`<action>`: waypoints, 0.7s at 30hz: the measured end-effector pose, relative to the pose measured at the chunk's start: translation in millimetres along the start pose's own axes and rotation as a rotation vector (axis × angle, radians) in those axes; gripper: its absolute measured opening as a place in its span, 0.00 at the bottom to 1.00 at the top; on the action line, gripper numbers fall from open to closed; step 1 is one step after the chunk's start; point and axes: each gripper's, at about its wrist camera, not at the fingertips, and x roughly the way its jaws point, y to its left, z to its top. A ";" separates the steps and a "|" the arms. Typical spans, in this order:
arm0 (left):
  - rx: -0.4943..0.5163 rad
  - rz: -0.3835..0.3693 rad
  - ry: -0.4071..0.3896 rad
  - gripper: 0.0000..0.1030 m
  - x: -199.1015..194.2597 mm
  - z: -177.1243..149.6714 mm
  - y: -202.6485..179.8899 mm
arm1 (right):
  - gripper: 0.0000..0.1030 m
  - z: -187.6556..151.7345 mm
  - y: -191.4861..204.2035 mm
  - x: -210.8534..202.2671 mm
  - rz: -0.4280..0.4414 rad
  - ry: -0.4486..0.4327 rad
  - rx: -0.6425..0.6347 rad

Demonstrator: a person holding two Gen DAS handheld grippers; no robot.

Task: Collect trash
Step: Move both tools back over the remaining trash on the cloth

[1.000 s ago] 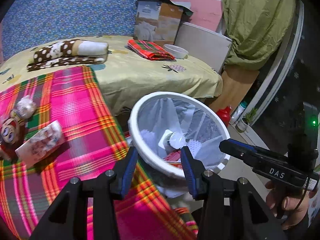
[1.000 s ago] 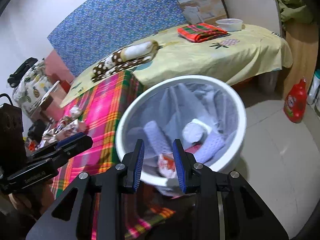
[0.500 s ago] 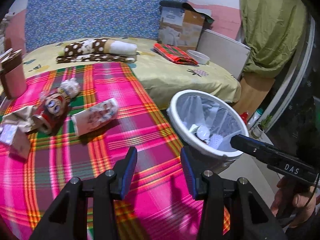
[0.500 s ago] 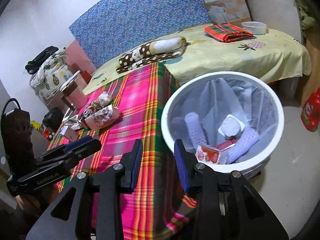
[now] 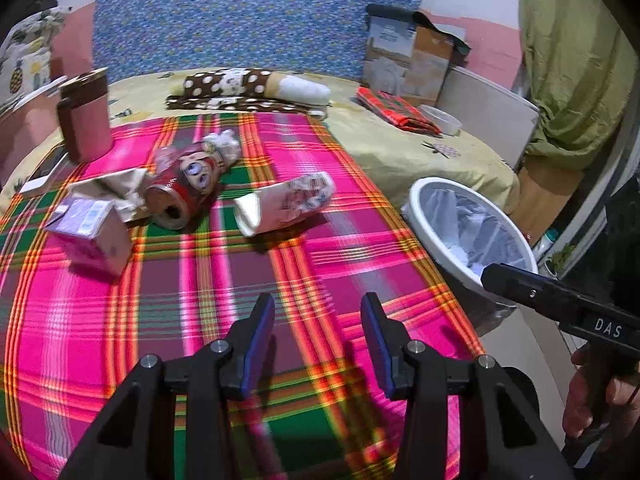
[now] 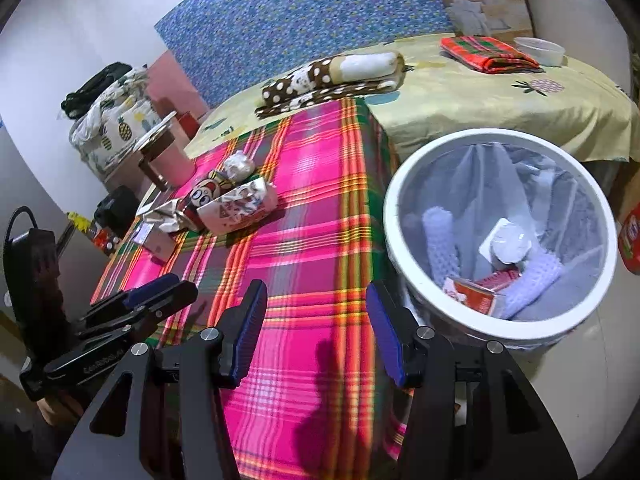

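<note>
Trash lies on a pink plaid cloth: a white printed carton on its side, a red can with a cartoon face, a crumpled paper ball, torn wrapping and a small purple box. My left gripper hovers open and empty over the cloth's near part. A white bin with a grey liner stands right of the table, holding a red carton and a white cup. My right gripper is over the table's edge, its jaws opening with nothing between them.
A brown cup stands at the cloth's far left. Behind is a bed with a yellow sheet, a dotted roll, a folded plaid cloth and a cardboard box. A red bottle stands on the floor beyond the bin.
Both grippers swung left, away from the bin toward the table. A red carton that was between the right fingers now lies in the bin, and those jaws have widened.
</note>
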 end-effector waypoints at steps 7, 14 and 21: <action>-0.054 0.062 -0.011 0.45 -6.4 -0.7 29.7 | 0.52 2.8 17.8 12.2 0.015 0.023 -0.029; -0.129 0.161 -0.019 0.45 -7.6 2.9 69.6 | 0.52 9.0 35.4 25.3 0.034 0.033 -0.057; -0.205 0.254 -0.016 0.45 0.9 9.0 107.9 | 0.52 15.6 49.3 38.4 0.056 0.046 -0.081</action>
